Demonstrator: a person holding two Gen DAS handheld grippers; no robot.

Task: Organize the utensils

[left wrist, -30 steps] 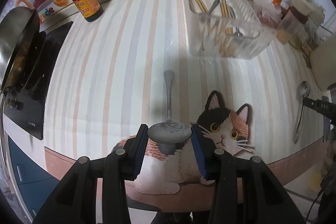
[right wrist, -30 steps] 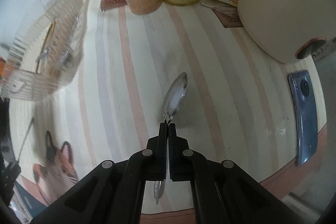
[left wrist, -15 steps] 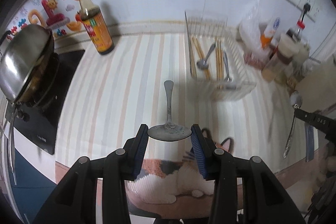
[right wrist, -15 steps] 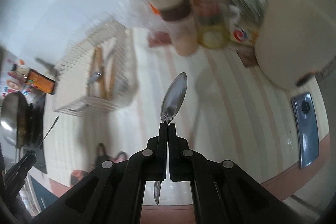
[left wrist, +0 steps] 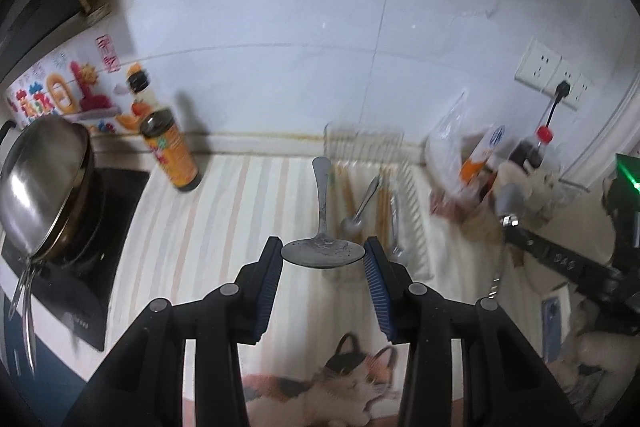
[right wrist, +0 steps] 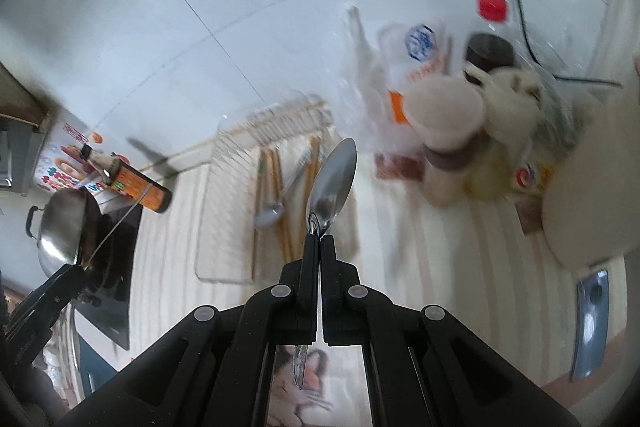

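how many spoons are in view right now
4, possibly more hidden. One spoon is clamped by its bowl in the left gripper; one by its handle in the right gripper. Two lie in the clear rack among chopsticks.

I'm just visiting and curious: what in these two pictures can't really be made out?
- Rack contents: both views are motion-blurred, so an exact utensil count is unclear.
- Right spoon handle: right view, mostly hidden inside the shut right claw.
- Jars by the wall: blurred, labels unreadable.
- Phone: left view, partly behind the right claw's arm.
- Left spoon: bowl sits between the left claw pads; underside unseen.
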